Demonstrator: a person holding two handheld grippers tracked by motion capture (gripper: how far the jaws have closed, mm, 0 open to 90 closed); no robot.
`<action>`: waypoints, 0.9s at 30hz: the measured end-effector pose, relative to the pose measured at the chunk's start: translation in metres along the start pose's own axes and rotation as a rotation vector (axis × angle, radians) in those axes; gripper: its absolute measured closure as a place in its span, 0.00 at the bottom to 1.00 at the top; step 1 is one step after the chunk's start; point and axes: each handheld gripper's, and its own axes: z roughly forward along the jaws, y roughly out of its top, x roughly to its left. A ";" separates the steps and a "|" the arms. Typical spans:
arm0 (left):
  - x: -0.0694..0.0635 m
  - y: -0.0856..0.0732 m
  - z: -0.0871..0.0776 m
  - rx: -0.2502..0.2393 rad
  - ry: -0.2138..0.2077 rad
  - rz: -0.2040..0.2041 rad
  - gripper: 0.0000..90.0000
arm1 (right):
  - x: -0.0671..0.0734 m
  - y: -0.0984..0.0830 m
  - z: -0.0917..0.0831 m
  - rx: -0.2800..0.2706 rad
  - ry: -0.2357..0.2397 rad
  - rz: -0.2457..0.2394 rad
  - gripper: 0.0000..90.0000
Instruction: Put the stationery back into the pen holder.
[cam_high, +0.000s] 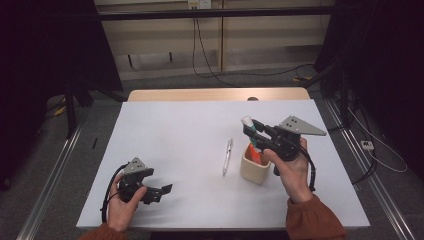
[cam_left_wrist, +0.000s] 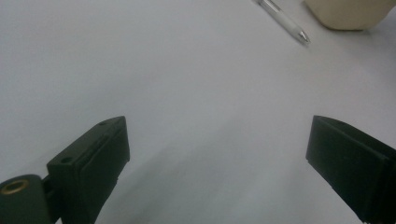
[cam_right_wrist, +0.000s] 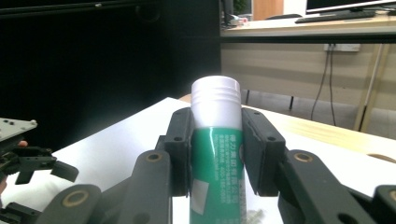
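Right gripper (cam_high: 251, 131): it is held up above the cup, and its jaws are pressed on both sides of the glue stick.
Glue stick (cam_right_wrist: 216, 140): it is green with a white ridged cap. It is squeezed between the two black jaws. In the right gripper view it is seen standing straight up, with the cap poking out past the jaw tips. In the high view it is seen over the cup, with its lower end at the cup's mouth.
Cup (cam_high: 254, 169): it is a cream-coloured cup, set on the white table (cam_high: 170, 145) just in front of the right hand (cam_high: 292, 170). Something orange is seen inside it.
Pen (cam_high: 227, 156): it is laid flat on the table, just beside the cup on the left, not touching it.
Left gripper (cam_high: 161, 192): it is held low near the front left of the table, well apart from the cup. Its jaws are spread wide, and nothing is held between them. Only bare table is seen in the gap.
Left hand (cam_high: 122, 202): it is wrapped around the left gripper's body.
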 end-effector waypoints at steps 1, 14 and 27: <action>0.000 0.000 0.000 -0.001 -0.001 0.001 0.07 | -0.002 -0.001 -0.001 0.005 -0.005 0.000 0.74; 0.000 0.000 0.000 0.003 -0.001 0.000 0.07 | -0.025 -0.024 -0.012 0.013 -0.038 0.017 0.74; 0.001 0.000 0.000 0.000 -0.004 -0.001 0.07 | -0.032 -0.036 -0.013 0.049 -0.052 0.008 0.74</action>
